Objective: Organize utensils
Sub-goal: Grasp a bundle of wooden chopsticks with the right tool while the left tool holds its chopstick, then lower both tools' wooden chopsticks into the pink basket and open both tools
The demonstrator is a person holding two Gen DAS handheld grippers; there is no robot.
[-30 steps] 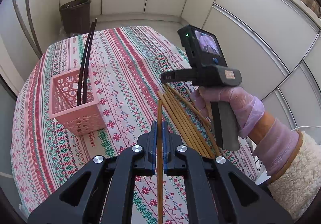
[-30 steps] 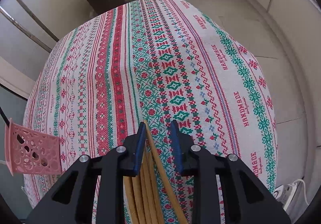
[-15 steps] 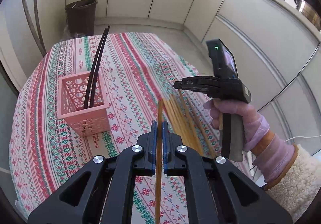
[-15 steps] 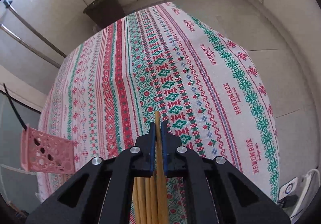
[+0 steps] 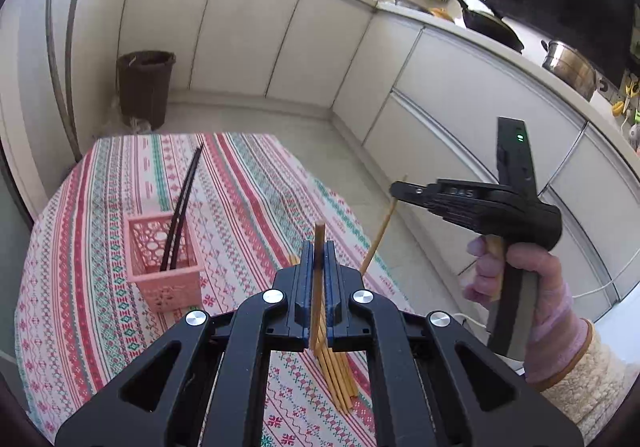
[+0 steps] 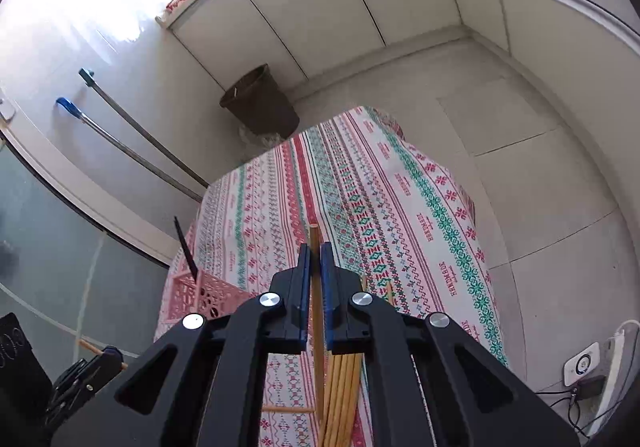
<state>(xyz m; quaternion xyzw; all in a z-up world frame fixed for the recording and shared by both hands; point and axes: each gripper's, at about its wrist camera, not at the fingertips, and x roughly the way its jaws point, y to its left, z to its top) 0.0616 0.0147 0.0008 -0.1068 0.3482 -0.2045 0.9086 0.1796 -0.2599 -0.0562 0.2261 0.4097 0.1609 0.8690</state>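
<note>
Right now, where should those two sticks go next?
Probably carry both over to the pink basket: each gripper's jaws are shut on one wooden chopstick, and the black chopsticks already stand inside.

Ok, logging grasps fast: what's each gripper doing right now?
Left gripper: shut on one wooden chopstick.
Right gripper: shut on another wooden chopstick, lifted off the pile.

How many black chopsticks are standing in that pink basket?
2. Both black chopsticks stand together in the pink basket on the tablecloth, leaning against its far side with tips poking above the rim. The basket walls could hide a shorter one.
</note>
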